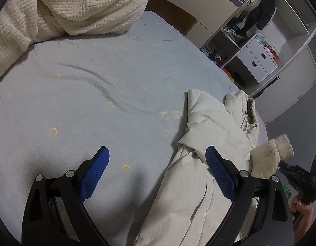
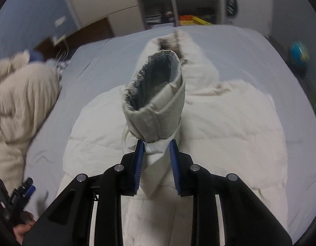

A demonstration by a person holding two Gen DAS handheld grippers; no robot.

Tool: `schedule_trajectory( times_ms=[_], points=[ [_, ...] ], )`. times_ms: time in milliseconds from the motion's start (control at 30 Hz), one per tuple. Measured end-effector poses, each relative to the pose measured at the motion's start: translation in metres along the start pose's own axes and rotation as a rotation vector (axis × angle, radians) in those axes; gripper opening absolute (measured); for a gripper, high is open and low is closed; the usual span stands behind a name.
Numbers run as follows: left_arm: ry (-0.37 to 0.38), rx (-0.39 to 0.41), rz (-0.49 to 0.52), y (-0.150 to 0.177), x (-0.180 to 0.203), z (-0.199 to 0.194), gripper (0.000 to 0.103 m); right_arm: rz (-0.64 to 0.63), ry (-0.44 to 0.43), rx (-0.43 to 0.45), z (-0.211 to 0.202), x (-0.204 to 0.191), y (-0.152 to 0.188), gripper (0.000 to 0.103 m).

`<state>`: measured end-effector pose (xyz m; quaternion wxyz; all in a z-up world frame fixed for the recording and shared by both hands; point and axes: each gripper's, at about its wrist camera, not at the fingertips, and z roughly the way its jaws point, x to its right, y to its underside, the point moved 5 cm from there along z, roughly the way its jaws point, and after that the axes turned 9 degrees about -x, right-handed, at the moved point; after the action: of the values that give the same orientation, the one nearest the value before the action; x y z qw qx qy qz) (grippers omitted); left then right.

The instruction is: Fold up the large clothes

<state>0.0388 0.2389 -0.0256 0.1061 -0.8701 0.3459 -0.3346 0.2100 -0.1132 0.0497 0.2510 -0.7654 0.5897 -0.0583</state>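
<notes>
A cream puffy hooded jacket [image 2: 223,123] lies spread on the light-blue bed sheet [image 1: 76,106]. My right gripper [image 2: 155,143] is shut on one sleeve just below its grey-lined cuff [image 2: 158,94], and holds it lifted above the jacket's body. In the left wrist view the same cuff [image 1: 280,143] hangs at the far right, beyond the jacket [image 1: 209,127]. My left gripper [image 1: 158,149] stands wide open over the sheet with nothing between its fingers. Its right finger is above the jacket's left edge. In the right wrist view it shows blurred at the bottom left [image 2: 24,186].
A cream knitted blanket [image 1: 86,6] is heaped at the head of the bed, also the blanket [image 2: 18,94] at left. A brown headboard [image 1: 170,10] and open wardrobe shelves [image 1: 260,41] stand beyond. A blue globe [image 2: 299,53] sits on the floor at right.
</notes>
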Motion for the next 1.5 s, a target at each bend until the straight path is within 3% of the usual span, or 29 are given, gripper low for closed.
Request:
schedule_trajectory(
  times_ms=[367,500,733,800,867,1000,1267,1300,1333,1367,1433,1500],
  points=[
    [-0.004,-0.008,0.039,0.004,0.009,0.0,0.091,0.456,-0.147,-0.092,0.02,0.123,0.049,0.023],
    [-0.004,-0.021,0.059,0.007,0.013,0.003,0.091,0.556,-0.176,-0.119,0.031,0.151,0.068,0.023],
    [-0.005,-0.023,0.114,0.01,0.024,0.005,0.091,0.61,-0.22,-0.103,0.026,0.18,0.079,0.026],
    [0.007,-0.025,0.132,0.011,0.028,0.005,0.091,0.611,-0.242,-0.093,0.024,0.184,0.073,0.032],
    [0.016,-0.03,0.146,0.013,0.031,0.006,0.091,0.611,-0.26,-0.068,0.02,0.185,0.065,0.047],
    [0.023,-0.041,0.171,0.016,0.036,0.009,0.091,0.606,-0.288,-0.04,0.017,0.185,0.044,0.049],
    [0.04,-0.056,0.207,0.019,0.044,0.014,0.091,0.476,-0.205,-0.101,0.041,0.175,0.007,0.048],
    [0.041,-0.057,0.21,0.02,0.045,0.015,0.091,0.456,-0.196,-0.11,0.046,0.173,0.002,0.046],
    [0.044,-0.06,0.213,0.02,0.046,0.016,0.091,0.434,-0.199,-0.113,0.048,0.17,-0.002,0.024],
    [0.046,-0.064,0.216,0.02,0.047,0.018,0.091,0.412,-0.2,-0.116,0.05,0.167,-0.006,0.015],
    [0.048,-0.07,0.222,0.021,0.049,0.02,0.091,0.361,-0.199,-0.059,0.041,0.161,-0.018,0.005],
    [0.055,-0.072,0.231,0.021,0.052,0.023,0.091,0.342,-0.241,0.015,0.025,0.157,-0.03,0.003]
  ],
)
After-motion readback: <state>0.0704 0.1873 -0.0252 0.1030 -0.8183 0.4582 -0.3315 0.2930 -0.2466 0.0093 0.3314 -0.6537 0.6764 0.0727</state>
